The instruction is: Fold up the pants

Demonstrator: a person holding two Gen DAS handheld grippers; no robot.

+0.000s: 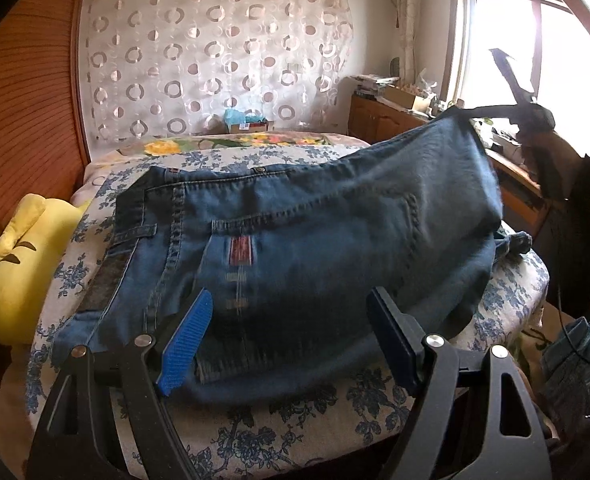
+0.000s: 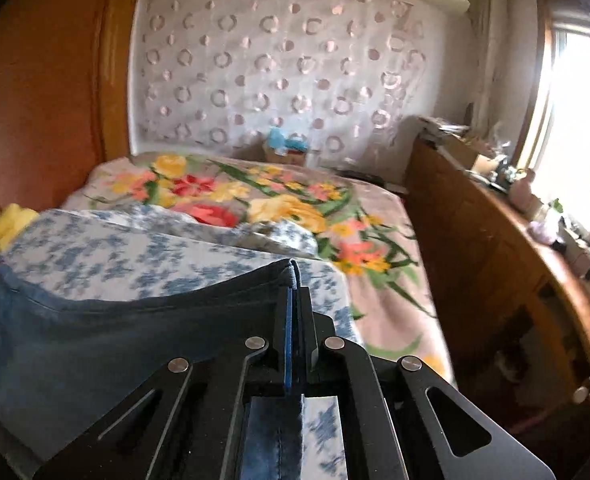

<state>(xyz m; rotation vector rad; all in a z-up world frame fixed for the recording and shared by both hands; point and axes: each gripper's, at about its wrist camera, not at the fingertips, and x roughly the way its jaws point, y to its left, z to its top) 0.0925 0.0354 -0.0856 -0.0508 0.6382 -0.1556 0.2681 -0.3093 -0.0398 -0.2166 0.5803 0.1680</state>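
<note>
While the right tongs (image 2: 293,300) are pinched on the pants (image 1: 295,240) hem, the left tongs (image 1: 291,336) are held spread; heavy, limp denim is best gripped at seams.

Jeans (image 1: 295,240) lie on bed (image 1: 255,420); pillow (image 1: 23,248) to their left, cabinet (image 2: 475,240) right of bed, box (image 1: 247,124) behind.
</note>
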